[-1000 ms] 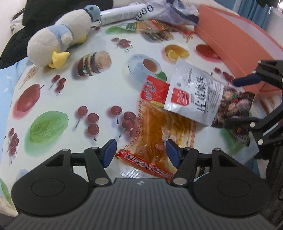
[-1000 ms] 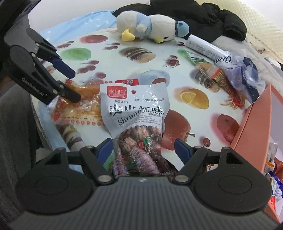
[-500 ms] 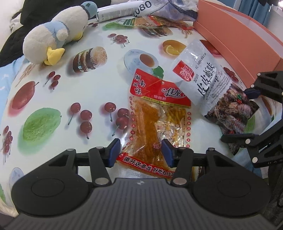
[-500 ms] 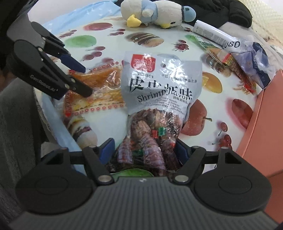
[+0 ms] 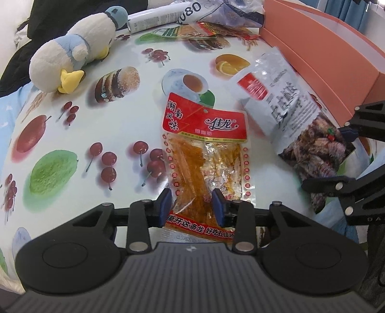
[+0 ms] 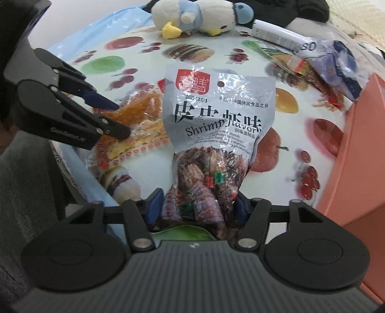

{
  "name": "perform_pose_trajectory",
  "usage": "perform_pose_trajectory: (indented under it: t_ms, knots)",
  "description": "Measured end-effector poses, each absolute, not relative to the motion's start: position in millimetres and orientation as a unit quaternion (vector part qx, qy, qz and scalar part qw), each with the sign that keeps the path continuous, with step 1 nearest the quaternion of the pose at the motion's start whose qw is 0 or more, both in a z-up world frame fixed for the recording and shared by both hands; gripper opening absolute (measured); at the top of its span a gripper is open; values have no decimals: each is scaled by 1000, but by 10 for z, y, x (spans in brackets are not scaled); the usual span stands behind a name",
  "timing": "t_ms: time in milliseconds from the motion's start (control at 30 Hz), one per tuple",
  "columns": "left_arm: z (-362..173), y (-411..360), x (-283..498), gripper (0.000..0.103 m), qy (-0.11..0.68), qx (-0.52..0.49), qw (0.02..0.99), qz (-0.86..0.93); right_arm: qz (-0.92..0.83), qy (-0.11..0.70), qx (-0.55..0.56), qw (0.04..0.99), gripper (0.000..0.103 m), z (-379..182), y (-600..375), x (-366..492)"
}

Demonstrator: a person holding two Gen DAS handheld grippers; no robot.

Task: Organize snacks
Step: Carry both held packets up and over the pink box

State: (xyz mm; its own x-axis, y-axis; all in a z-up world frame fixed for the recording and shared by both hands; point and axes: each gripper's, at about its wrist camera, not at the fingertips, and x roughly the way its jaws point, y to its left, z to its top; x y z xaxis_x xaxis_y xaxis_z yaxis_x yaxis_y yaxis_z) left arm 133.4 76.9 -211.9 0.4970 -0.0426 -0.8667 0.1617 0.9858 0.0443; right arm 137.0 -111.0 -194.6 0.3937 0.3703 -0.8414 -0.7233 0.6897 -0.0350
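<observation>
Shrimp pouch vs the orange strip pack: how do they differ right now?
The shrimp pouch is opaque silver with a printed picture; the orange strip pack is clear below a red header, contents visible. The shrimp pouch sits in the right gripper; the orange strip pack in the left gripper. The pouch looks lifted and puffy; the pack lies flat on the tablecloth. Both are gripped at their near ends.

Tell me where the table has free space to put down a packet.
Bare cloth lies between the plush penguin and the orange snack packet, left of the left claw. It is crowded at the far edge near the white tube and beside the orange box.
</observation>
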Motion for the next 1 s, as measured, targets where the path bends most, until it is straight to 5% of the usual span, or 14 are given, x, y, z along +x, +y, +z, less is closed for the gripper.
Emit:
perform_pose_trajectory:
  t_ms: [433, 1000]
  knots:
    - [-2001, 818, 1181, 28, 488, -27, 872, -20, 259, 451, -127, 845, 57, -1805, -1443, 1339]
    - [-1326, 858, 971, 28, 437, -135, 887, 54, 235, 426, -64, 872, 57, -1258, -1538, 1151]
